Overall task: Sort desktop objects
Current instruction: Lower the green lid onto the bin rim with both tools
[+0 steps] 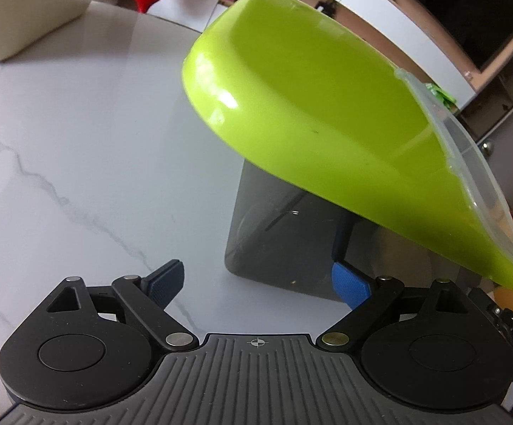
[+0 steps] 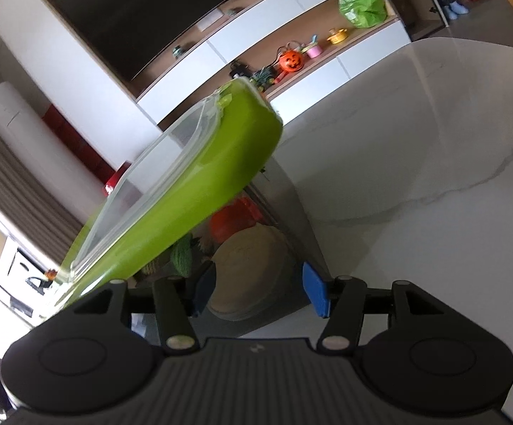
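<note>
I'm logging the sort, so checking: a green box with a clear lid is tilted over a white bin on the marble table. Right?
Not quite. The green box with its clear lid is tilted over a dark, see-through bin, not a white one, as the left wrist view shows. It does stand on the marble table.

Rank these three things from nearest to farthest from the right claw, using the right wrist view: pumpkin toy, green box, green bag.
1. Green box: tilted, just ahead-left of the right claw.
2. Pumpkin toy: on the wall shelf beyond the table.
3. Green bag: higher shelf, upper right.
</note>
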Demonstrator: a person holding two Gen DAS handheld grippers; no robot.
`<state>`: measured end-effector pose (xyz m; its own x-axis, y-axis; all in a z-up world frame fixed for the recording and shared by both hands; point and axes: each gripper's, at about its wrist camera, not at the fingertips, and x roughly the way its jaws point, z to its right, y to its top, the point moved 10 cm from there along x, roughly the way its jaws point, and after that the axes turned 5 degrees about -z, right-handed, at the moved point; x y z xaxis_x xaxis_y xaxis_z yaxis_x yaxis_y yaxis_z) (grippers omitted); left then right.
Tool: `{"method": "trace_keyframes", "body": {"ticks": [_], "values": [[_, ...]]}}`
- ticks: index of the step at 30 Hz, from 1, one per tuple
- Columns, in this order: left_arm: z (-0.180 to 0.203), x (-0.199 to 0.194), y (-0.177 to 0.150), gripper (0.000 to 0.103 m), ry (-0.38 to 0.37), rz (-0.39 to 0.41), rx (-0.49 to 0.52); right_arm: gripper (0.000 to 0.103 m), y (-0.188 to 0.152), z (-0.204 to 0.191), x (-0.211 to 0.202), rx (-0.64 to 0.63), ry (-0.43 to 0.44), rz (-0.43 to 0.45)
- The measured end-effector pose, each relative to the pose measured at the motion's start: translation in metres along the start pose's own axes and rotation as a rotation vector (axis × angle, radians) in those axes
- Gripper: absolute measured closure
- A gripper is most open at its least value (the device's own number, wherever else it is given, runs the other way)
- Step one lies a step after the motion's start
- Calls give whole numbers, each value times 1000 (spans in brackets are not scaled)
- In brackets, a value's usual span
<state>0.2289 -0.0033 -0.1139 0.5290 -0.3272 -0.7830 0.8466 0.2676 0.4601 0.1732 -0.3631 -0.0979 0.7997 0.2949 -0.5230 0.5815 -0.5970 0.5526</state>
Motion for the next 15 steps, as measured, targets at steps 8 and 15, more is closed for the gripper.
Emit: {"method": "trace_keyframes", "body": {"ticks": [8, 15], "values": [[29, -24, -12, 9, 89, 78, 157, 44, -2, 16, -1, 30, -31, 3], [47, -53, -14, 8, 94, 113, 232, 26, 8, 27, -65, 91, 60, 183]]}}
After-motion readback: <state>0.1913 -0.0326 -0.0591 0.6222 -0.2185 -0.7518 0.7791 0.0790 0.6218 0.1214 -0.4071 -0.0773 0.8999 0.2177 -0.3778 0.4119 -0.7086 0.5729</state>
